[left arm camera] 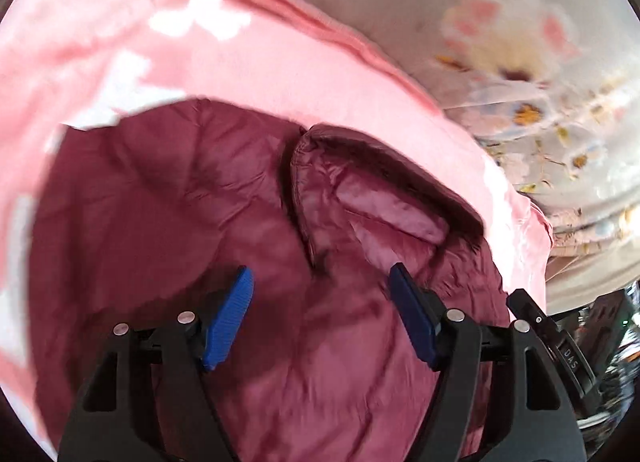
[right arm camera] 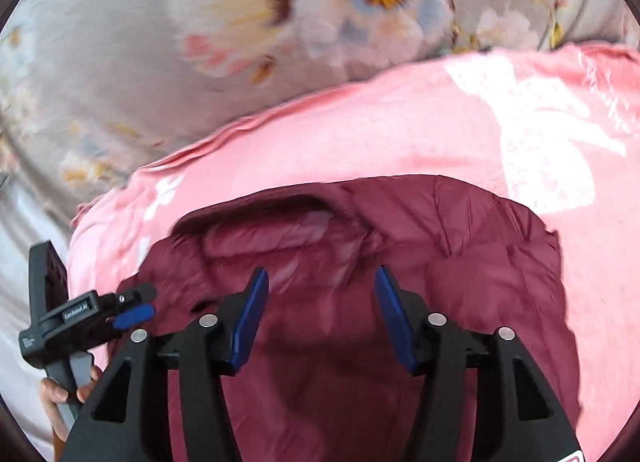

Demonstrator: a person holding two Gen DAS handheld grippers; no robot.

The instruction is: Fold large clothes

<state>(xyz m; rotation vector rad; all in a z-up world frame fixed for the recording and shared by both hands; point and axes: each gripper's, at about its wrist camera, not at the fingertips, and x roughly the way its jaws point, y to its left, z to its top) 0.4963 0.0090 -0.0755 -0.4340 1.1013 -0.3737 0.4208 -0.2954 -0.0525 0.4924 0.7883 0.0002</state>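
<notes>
The left gripper hangs over the maroon padded jacket with its blue pads spread apart — nothing pinched between them. The jacket lies on a pink blanket, which rests on flowered bedding. The right gripper is likewise released above the jacket's collar — jaws apart, empty.

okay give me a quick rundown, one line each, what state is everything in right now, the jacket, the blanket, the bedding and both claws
Maroon jacket: partly folded, lying on the blanket, held by neither claw.
Pink blanket: spread flat under the jacket.
Floral bedding: spread out beneath the blanket.
Left claw: open, nothing between its pads.
Right claw: open, over the jacket, gripping nothing.
</notes>
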